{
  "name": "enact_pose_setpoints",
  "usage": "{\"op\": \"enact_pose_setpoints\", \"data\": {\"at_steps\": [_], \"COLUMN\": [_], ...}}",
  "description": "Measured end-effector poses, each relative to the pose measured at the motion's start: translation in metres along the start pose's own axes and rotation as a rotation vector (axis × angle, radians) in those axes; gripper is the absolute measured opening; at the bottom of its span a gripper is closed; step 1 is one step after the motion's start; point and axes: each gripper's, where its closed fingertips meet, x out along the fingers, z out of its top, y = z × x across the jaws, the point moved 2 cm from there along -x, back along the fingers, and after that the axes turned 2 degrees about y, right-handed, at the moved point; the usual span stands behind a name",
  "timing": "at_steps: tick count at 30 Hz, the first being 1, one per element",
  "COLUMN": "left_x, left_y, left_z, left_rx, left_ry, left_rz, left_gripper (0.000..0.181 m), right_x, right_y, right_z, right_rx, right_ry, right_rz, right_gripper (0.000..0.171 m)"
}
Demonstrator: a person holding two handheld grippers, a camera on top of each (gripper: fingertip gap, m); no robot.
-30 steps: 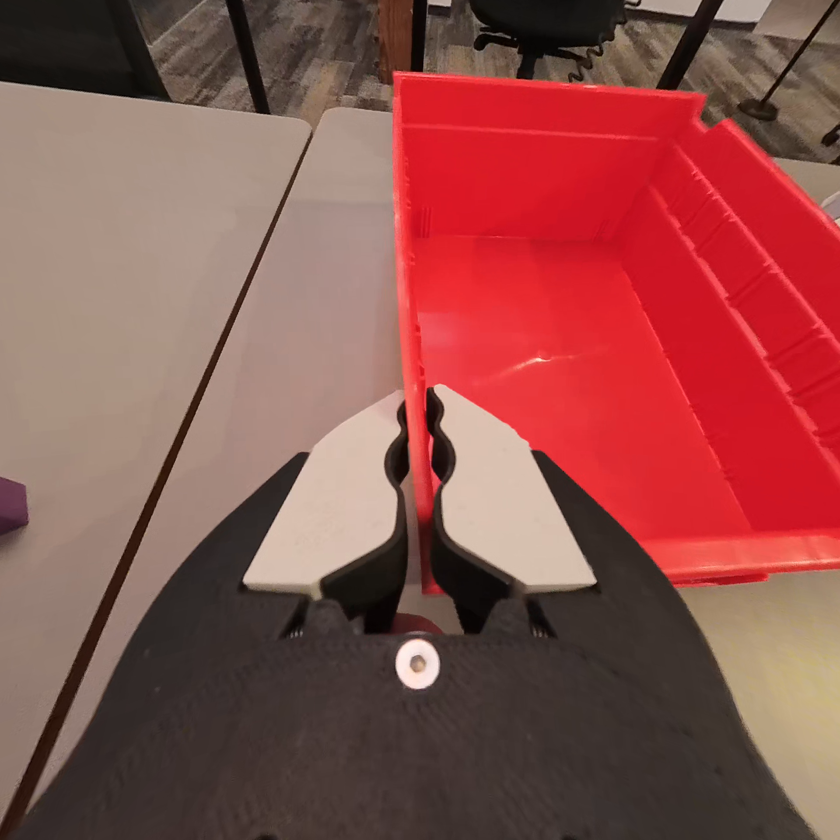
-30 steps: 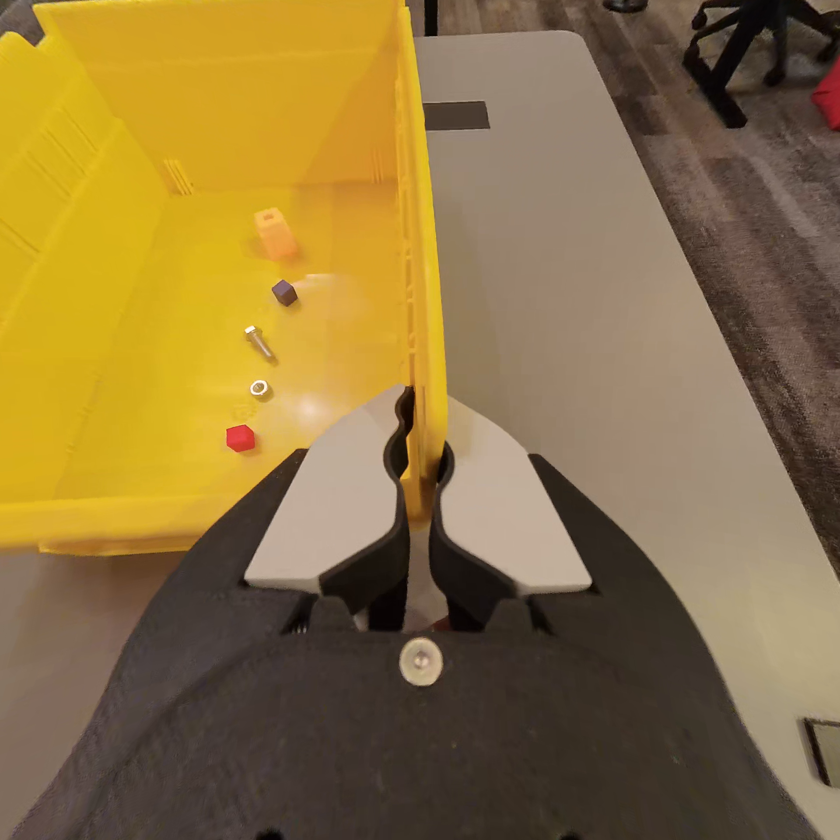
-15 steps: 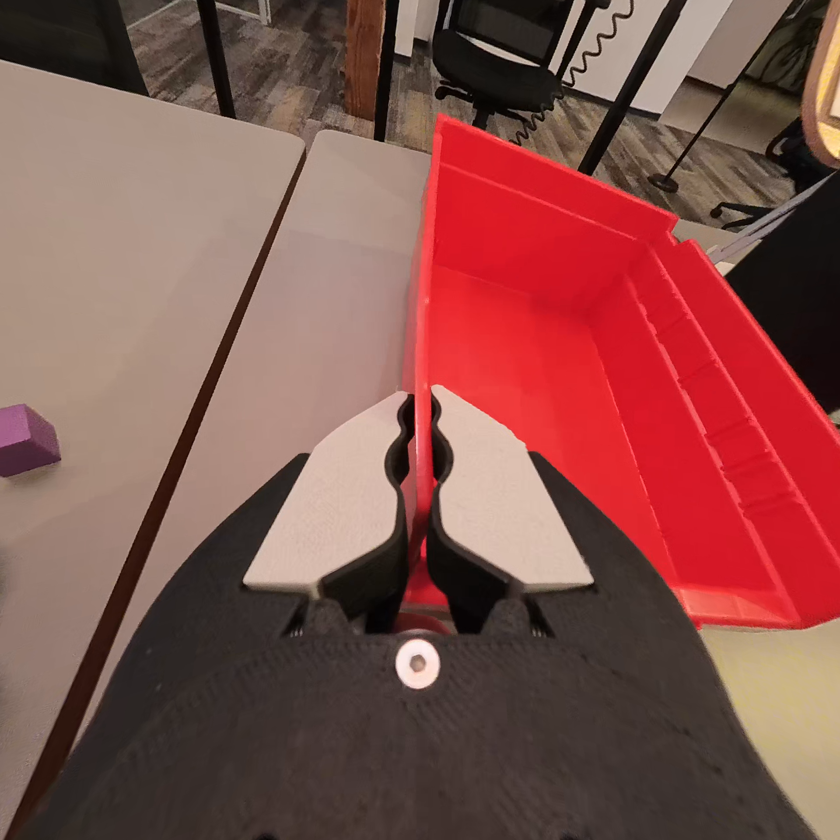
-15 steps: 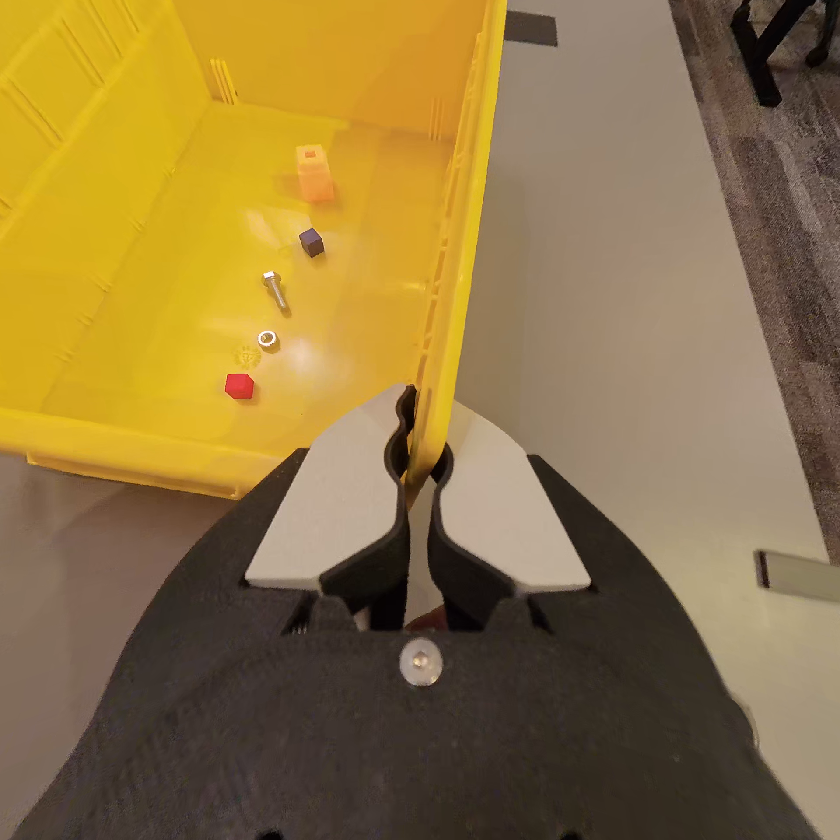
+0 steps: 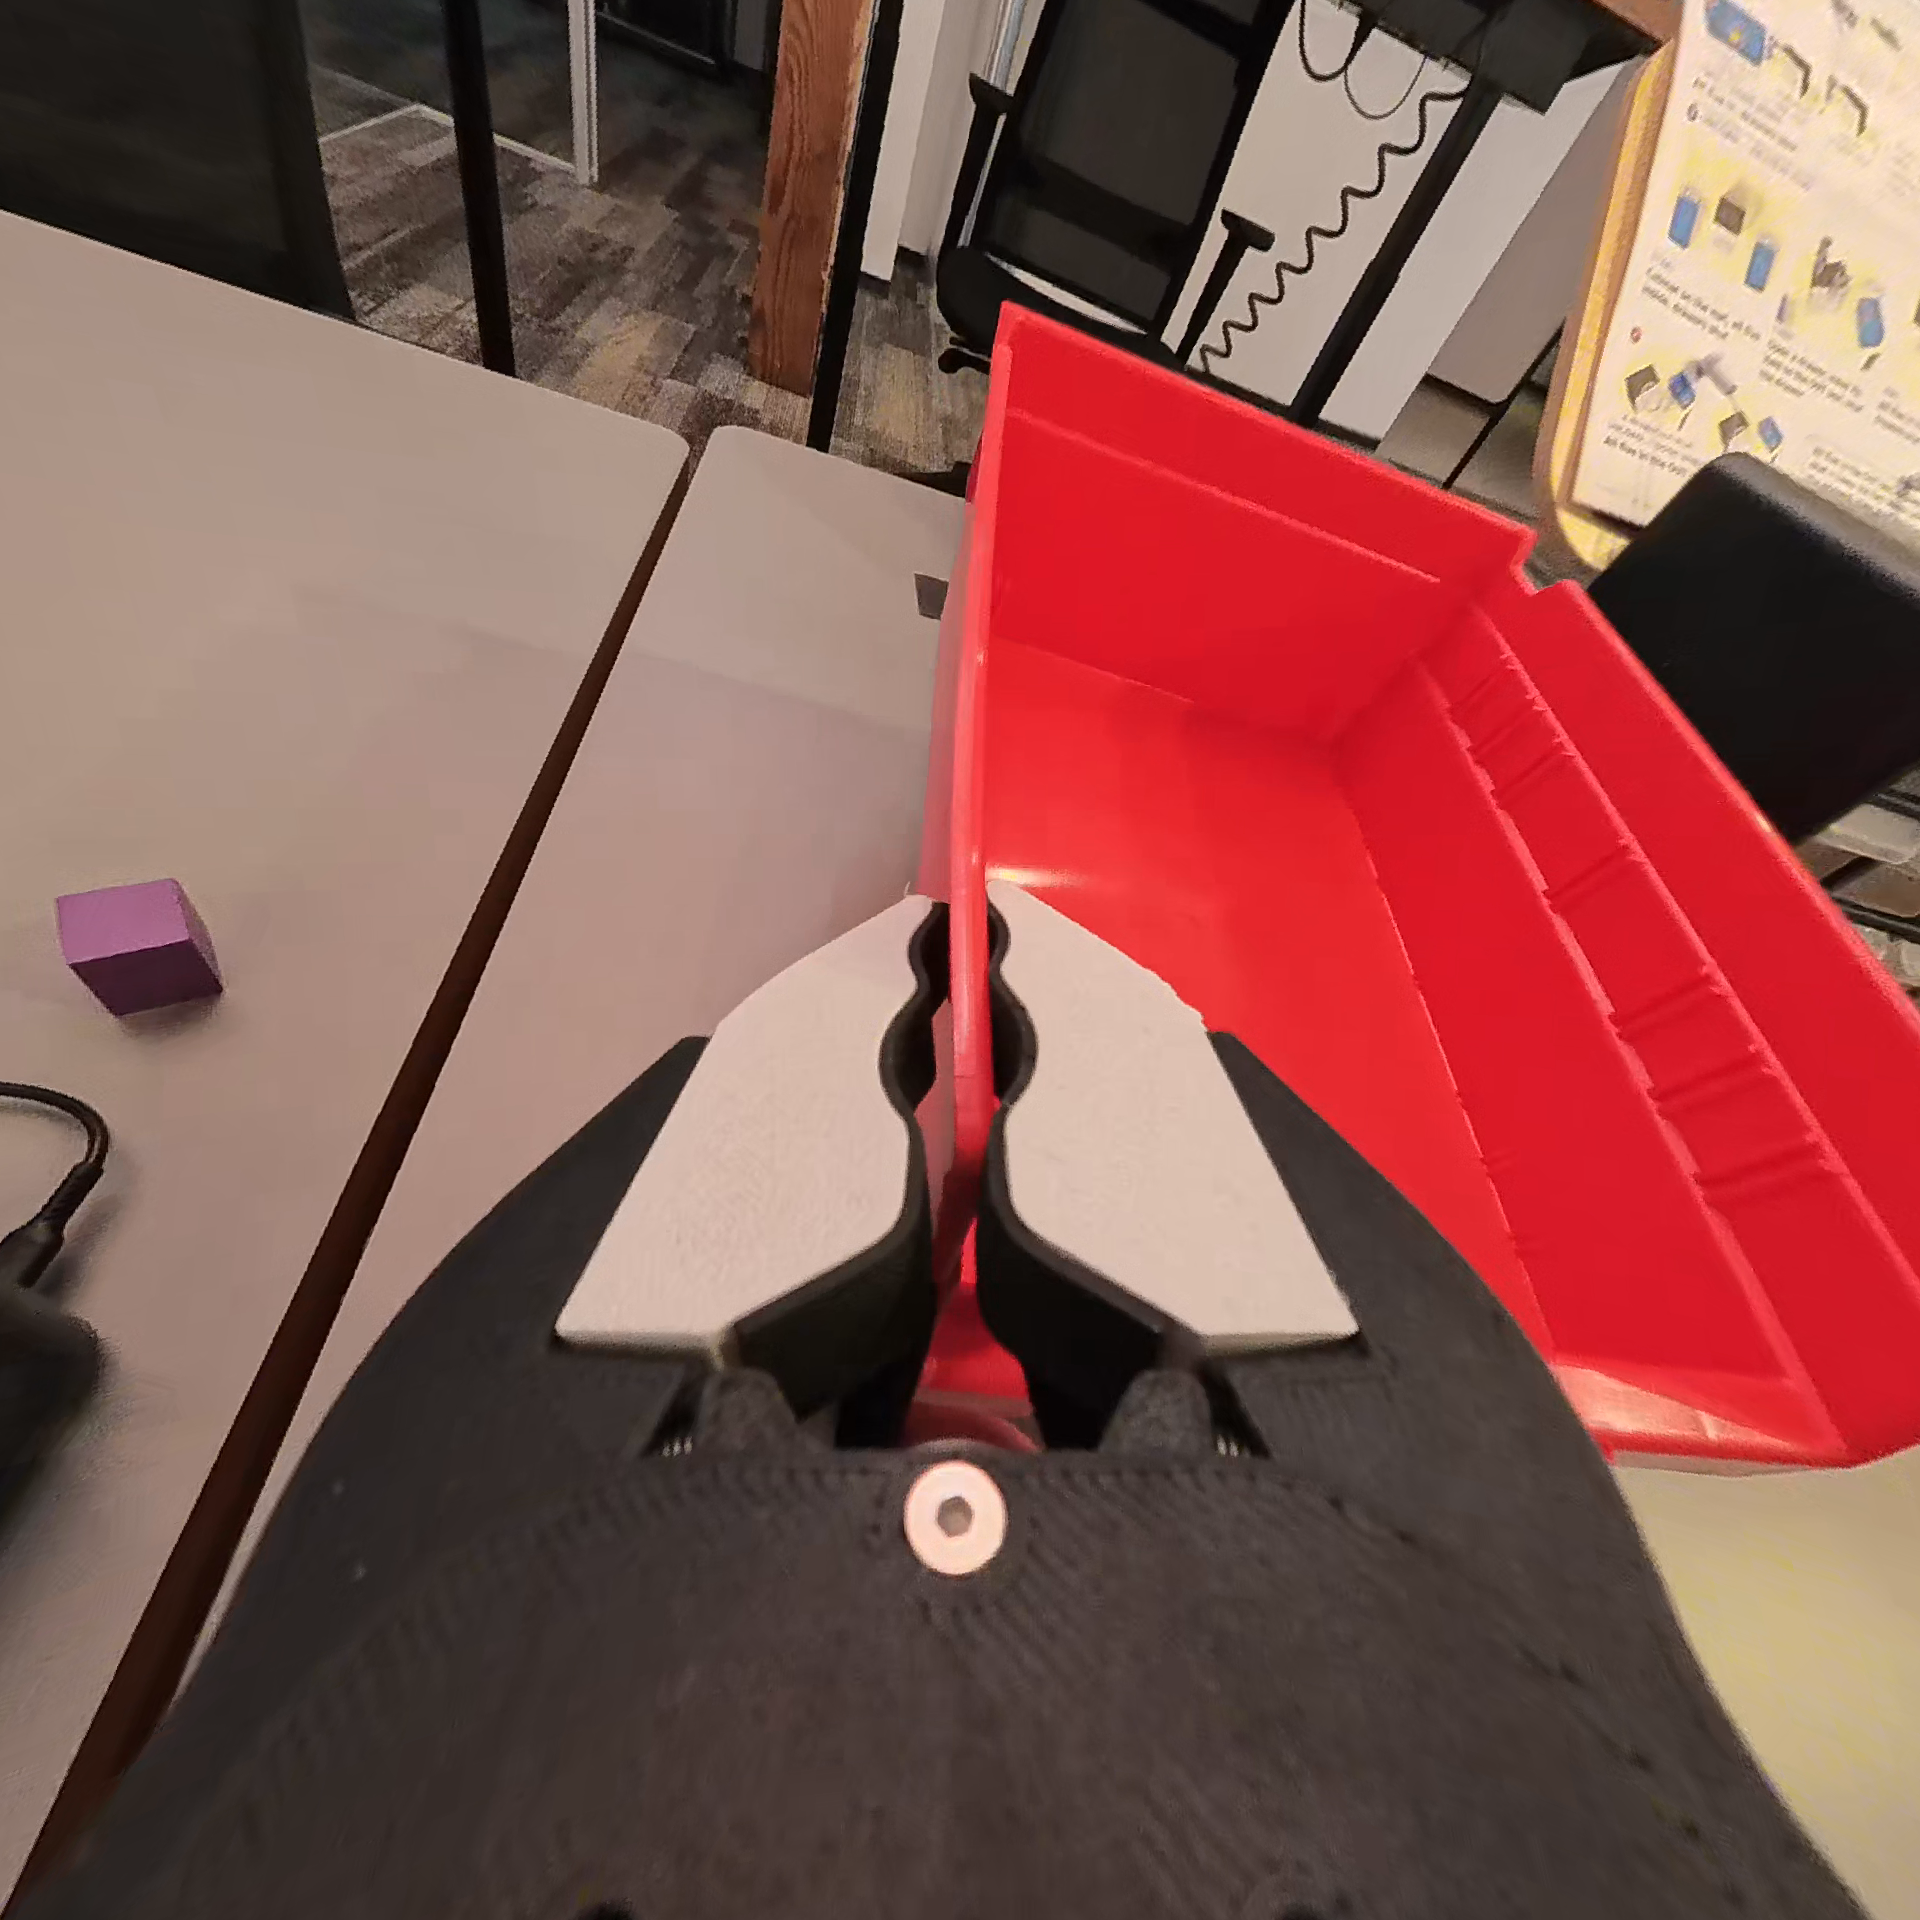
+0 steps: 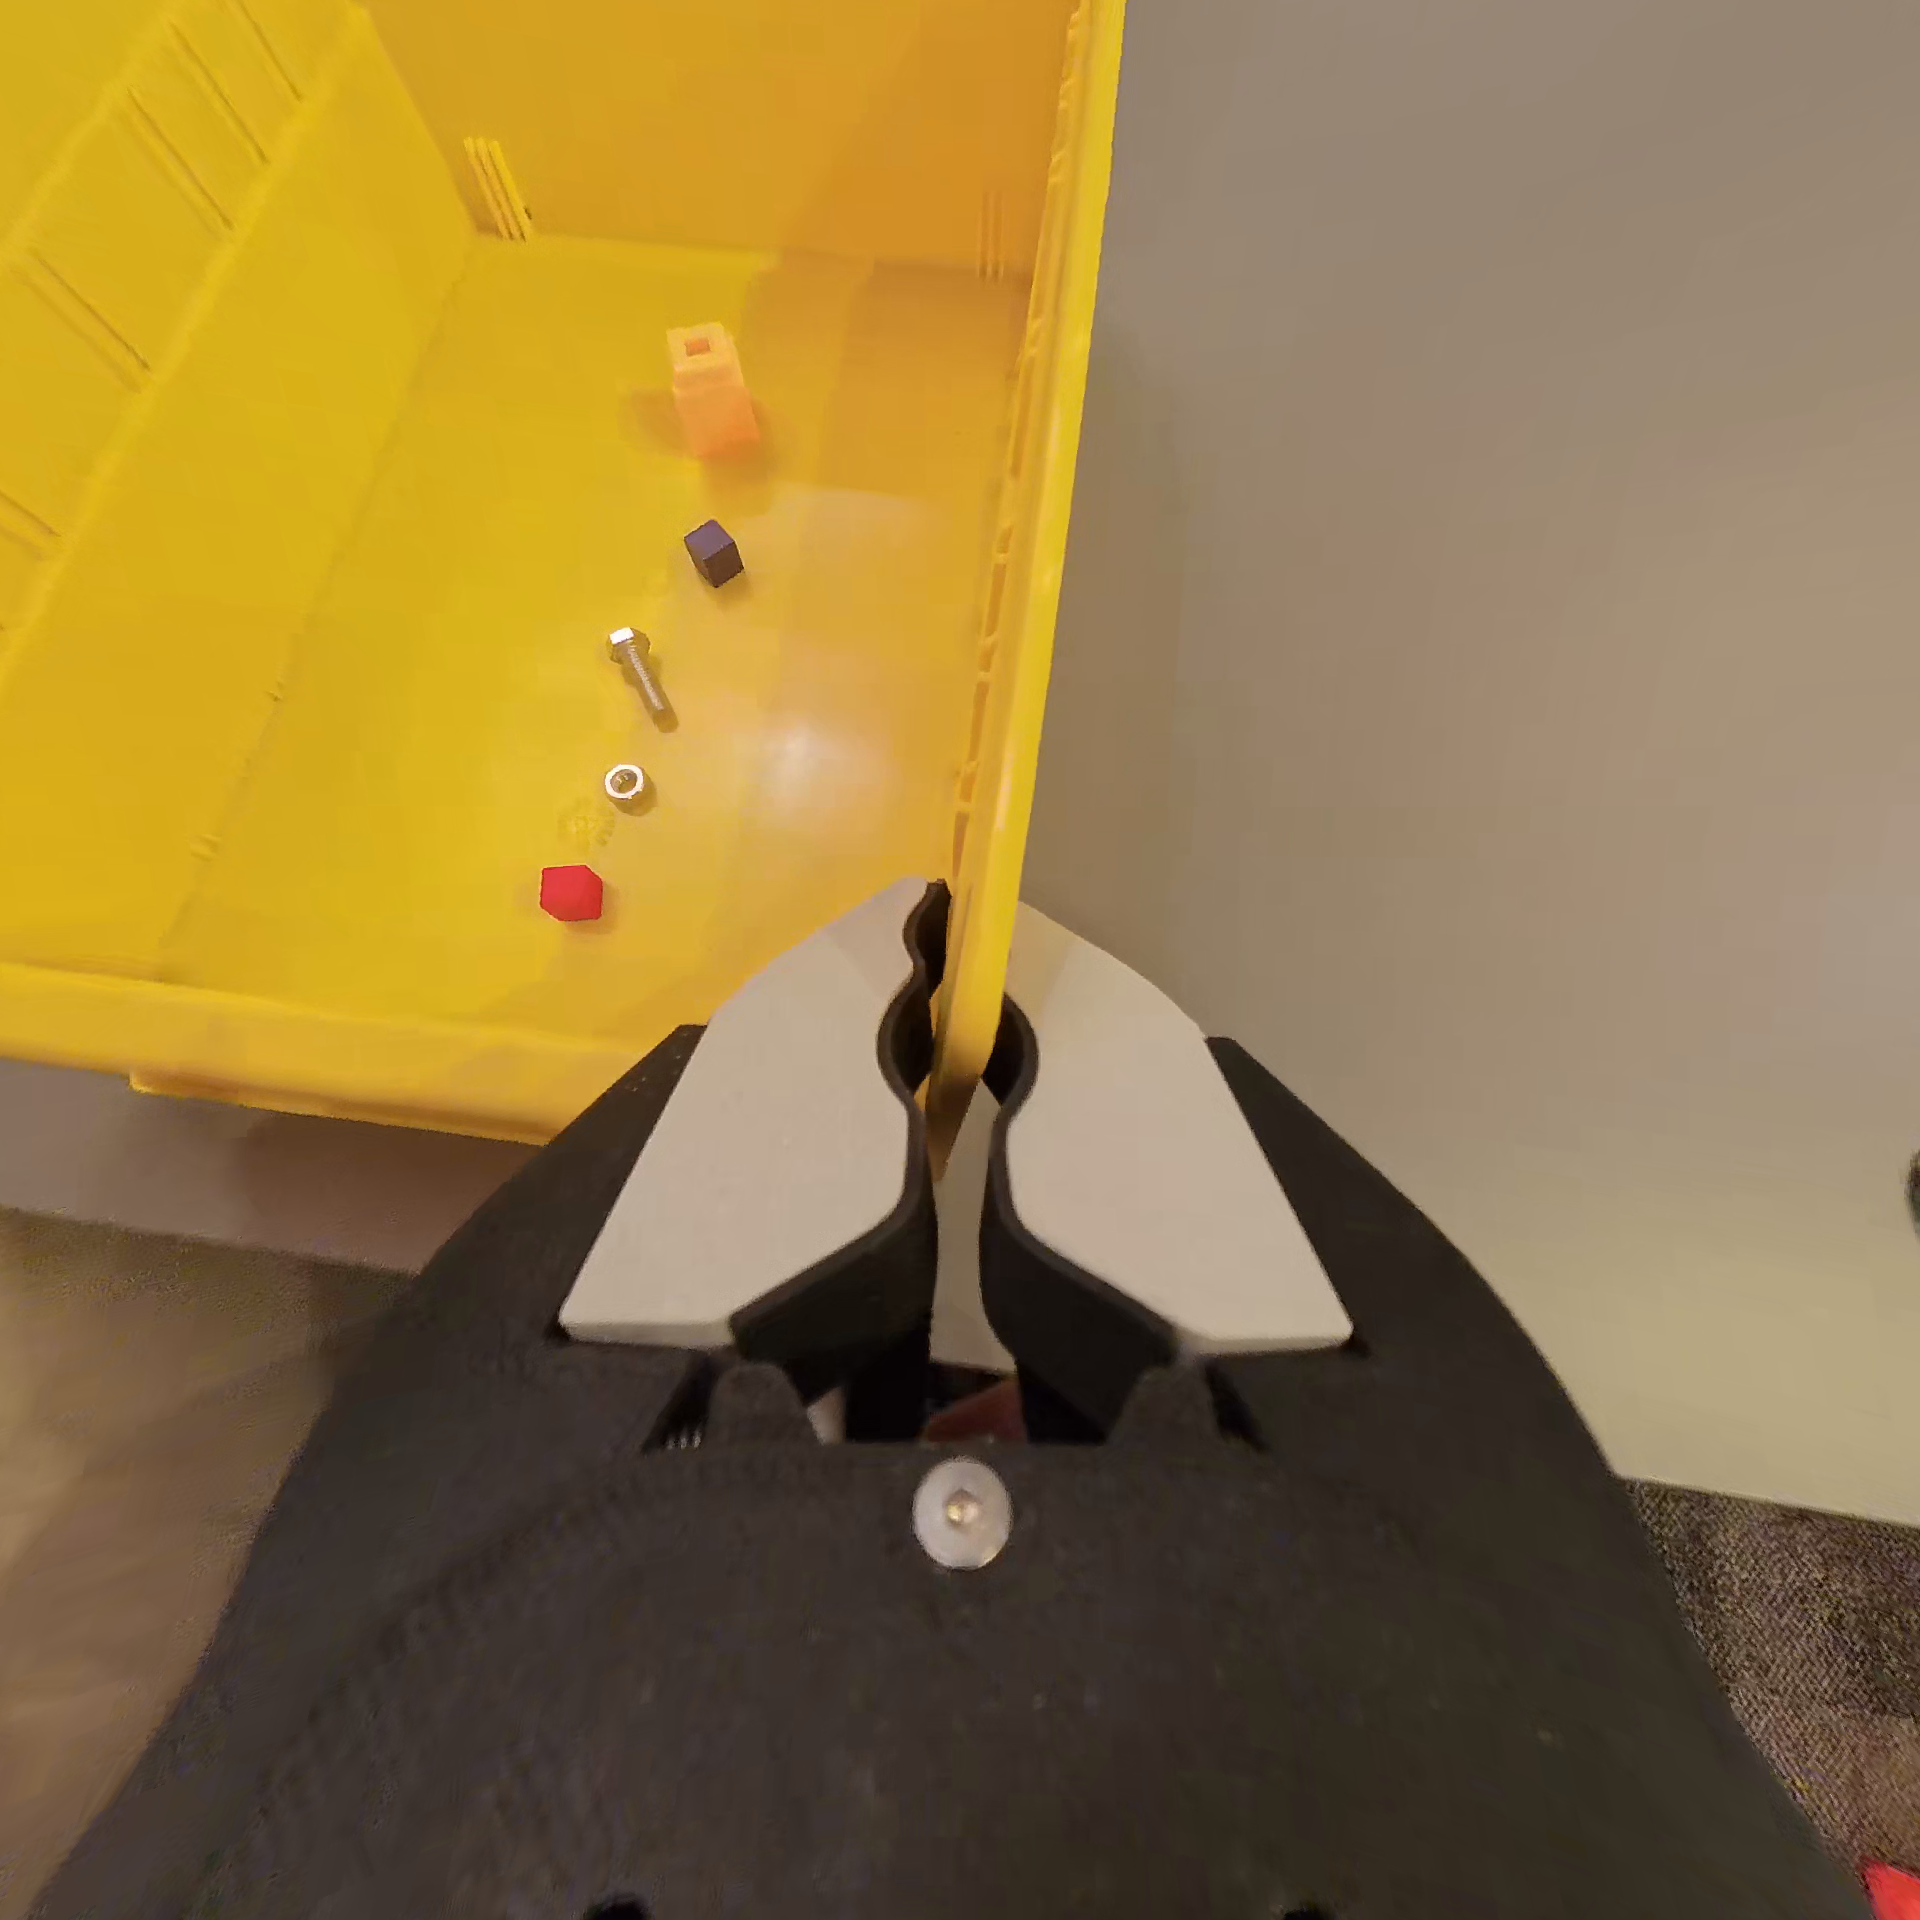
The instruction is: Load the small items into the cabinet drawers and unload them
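The red drawer (image 5: 1299, 935), seen empty, is held by its side wall in the clamped left gripper (image 5: 966, 935), while the yellow drawer (image 6: 260, 623) is gripped at its wall by the closed right gripper (image 6: 971, 925). 5 small items (image 6: 629, 675) are seen loaded in the yellow drawer; 1 purple cube (image 5: 137, 943) is left on the table (image 5: 260, 623), and unloading is judged still ahead.

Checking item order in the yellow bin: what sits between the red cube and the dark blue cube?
Right wrist view: a nut and a bolt lie in line between the red cube and dark blue cube on the yellow bin floor.
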Motion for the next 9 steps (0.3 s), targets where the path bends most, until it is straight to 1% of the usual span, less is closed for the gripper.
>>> {"op": "enact_pose_setpoints", "data": {"at_steps": [1, 4, 9], "left_x": [-0.002, -0.007, -0.016], "left_y": [-0.001, -0.002, -0.011], "left_z": [0.000, 0.001, 0.011], "left_rx": [-0.006, -0.023, -0.038], "left_ry": [-0.004, -0.010, -0.039], "left_rz": [-0.003, -0.006, -0.044], "left_gripper": [0.003, 0.003, 0.003], "right_x": [-0.003, -0.010, -0.013], "right_y": [0.007, 0.028, 0.068], "right_z": [-0.003, -0.010, -0.013], "right_rx": [-0.003, 0.010, -0.053], "right_ry": [0.008, 0.018, 0.046], "right_rz": [0.011, 0.045, 0.098], "right_gripper": [0.002, 0.003, 0.008]}}
